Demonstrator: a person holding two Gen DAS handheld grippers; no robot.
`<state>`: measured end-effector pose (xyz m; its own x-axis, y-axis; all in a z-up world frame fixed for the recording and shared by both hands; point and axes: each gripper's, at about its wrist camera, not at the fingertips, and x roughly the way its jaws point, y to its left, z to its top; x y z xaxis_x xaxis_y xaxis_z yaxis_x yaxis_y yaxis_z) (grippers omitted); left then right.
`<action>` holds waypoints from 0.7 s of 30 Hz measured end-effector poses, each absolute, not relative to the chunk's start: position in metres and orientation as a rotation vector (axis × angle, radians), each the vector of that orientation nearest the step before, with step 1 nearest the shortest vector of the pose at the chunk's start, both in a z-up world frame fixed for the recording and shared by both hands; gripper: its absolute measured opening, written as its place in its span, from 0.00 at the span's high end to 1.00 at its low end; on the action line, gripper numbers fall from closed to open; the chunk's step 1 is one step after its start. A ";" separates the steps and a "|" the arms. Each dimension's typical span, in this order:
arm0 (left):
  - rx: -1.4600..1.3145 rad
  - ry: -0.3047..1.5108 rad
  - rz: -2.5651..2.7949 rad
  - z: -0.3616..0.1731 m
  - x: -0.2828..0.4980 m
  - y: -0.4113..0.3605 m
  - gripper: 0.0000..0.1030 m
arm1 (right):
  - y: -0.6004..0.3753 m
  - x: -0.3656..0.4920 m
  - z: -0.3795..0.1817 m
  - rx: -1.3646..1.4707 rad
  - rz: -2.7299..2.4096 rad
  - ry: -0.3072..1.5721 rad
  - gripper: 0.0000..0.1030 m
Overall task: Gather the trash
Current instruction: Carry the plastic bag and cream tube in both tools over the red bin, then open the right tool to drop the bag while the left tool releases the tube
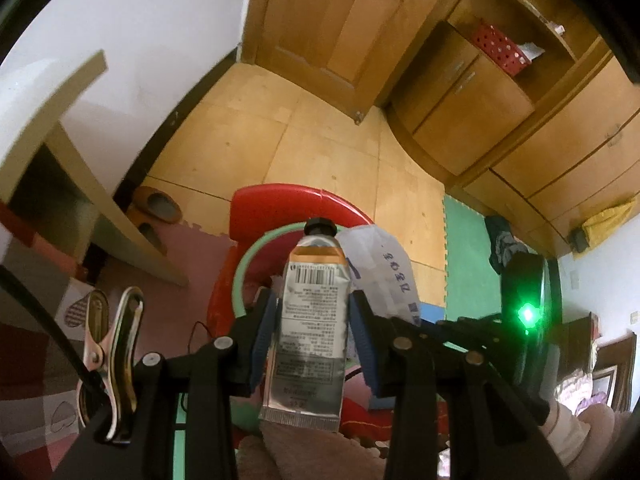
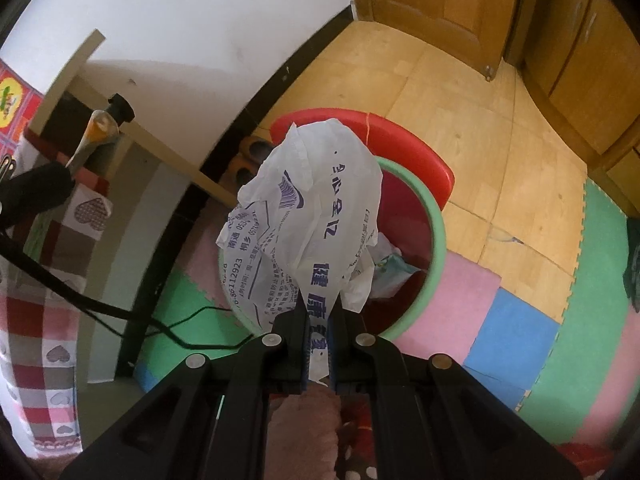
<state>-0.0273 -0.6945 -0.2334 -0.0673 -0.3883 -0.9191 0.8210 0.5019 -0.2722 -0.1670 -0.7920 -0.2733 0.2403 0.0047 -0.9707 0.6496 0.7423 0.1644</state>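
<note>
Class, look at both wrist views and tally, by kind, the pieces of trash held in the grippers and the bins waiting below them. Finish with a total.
Tubes, silver with a black cap, in the left gripper: 1
Crumpled white printed plastic bags, in the right gripper: 1
Bins, red with a green rim: 1
Total: 3

We are in a lived-in room of a home. We see a pale wood-pattern floor [image 1: 320,140] partly covered by pink, green and blue interlocking foam mats [image 2: 516,332], a panelled wooden door [image 1: 332,20], built-in wooden cabinets [image 1: 472,120] with a red perforated plastic basket [image 1: 500,48], brown slippers [image 1: 156,204] by the wall, and a heart-patterned patchwork cloth [image 2: 52,280].
</note>
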 end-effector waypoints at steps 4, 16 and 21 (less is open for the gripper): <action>0.445 1.300 -1.064 -0.248 -0.033 -0.701 0.62 | -0.795 -0.164 -0.288 0.609 -0.487 1.286 0.93; 0.499 1.356 -1.072 -0.307 -0.042 -0.727 0.71 | -0.805 -0.174 -0.294 0.646 -0.509 1.247 0.74; 0.541 1.372 -1.054 -0.327 -0.046 -0.738 0.71 | -0.809 -0.177 -0.294 0.651 -0.523 1.245 0.73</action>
<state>-0.0461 -0.7380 -0.3268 -0.1290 -0.2848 -0.9499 0.8443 0.4708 -0.2558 -0.1767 -0.8087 -0.2942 0.2468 -0.0134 -0.9690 0.6831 0.7116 0.1642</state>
